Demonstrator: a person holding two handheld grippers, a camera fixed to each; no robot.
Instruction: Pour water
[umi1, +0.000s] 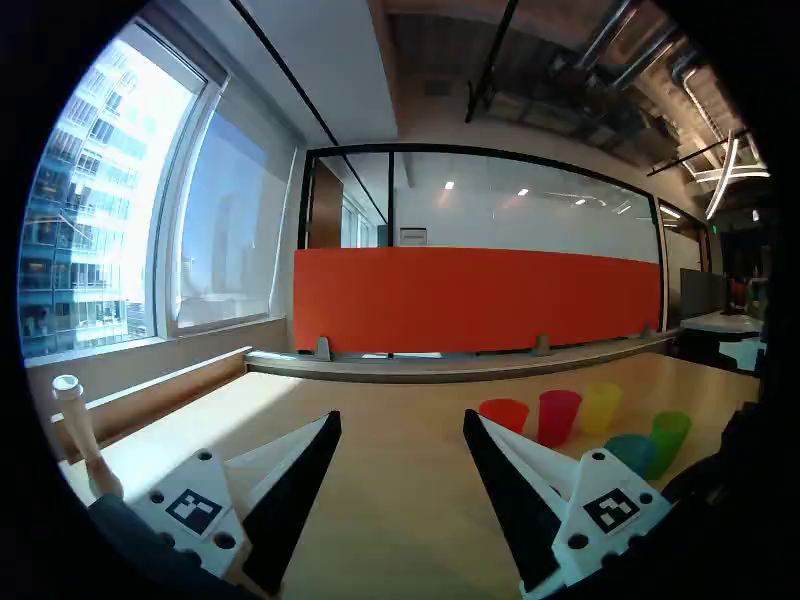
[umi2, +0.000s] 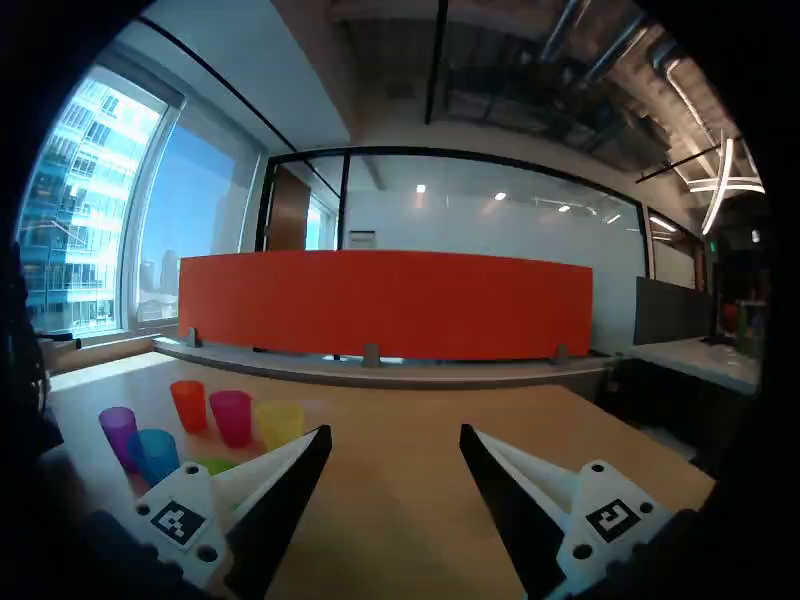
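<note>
Several coloured plastic cups stand in a cluster on the wooden table (umi1: 400, 500). In the left gripper view they are to the right of my fingers: orange cup (umi1: 503, 412), red cup (umi1: 558, 415), yellow cup (umi1: 601, 405), green cup (umi1: 668, 438), teal cup (umi1: 630, 452). In the right gripper view they are to the left: purple cup (umi2: 120, 432), blue cup (umi2: 155, 452), orange cup (umi2: 188, 404), magenta cup (umi2: 232, 415), yellow cup (umi2: 278, 420); a green cup (umi2: 215, 465) peeks from behind my finger. The left gripper (umi1: 400, 418) and the right gripper (umi2: 395, 432) are both open and hold nothing.
An orange partition (umi1: 470, 300) on a raised ledge closes off the table's far side. Tall windows (umi1: 90, 220) run along the left. A wooden rod with a white top (umi1: 82, 430) stands at the table's left edge. Another desk (umi2: 700, 360) lies to the right.
</note>
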